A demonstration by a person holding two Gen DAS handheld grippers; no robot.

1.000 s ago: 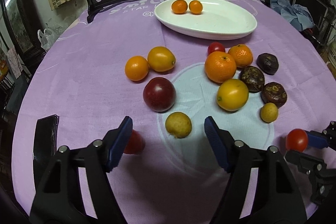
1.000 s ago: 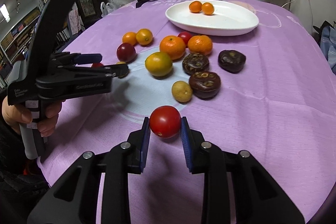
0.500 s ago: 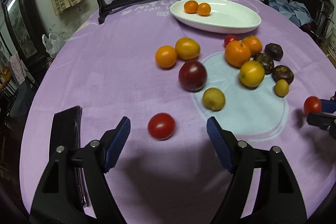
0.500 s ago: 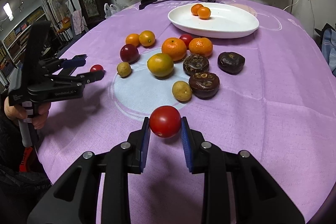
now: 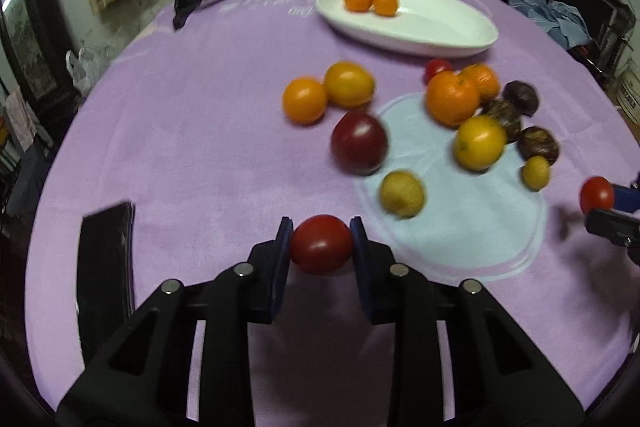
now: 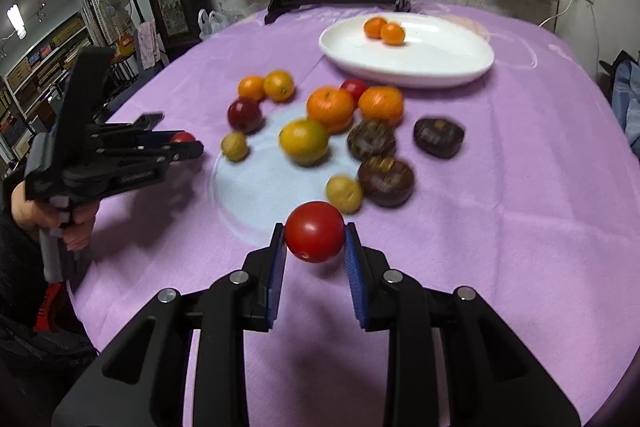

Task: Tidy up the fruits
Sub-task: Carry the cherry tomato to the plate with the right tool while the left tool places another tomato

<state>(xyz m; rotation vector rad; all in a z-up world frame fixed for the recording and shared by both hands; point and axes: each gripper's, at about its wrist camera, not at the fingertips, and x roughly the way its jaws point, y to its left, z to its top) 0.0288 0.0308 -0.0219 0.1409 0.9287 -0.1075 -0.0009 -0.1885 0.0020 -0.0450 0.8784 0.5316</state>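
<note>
Left gripper [image 5: 321, 245] clamps a red tomato [image 5: 320, 243] just above the purple tablecloth [image 5: 200, 147]; right gripper [image 6: 315, 239] clamps another tomato [image 6: 314, 231]. Cloth lettering near white plate [image 5: 440, 27] too blurred to read

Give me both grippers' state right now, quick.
Left gripper: shut on a red tomato.
Right gripper: shut on another red tomato.

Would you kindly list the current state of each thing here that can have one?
left tongs: shut on left tomato
right tongs: shut on right tomato
white plate: holds two small oranges, otherwise bare
third tomato: loose on the purple cloth
</note>
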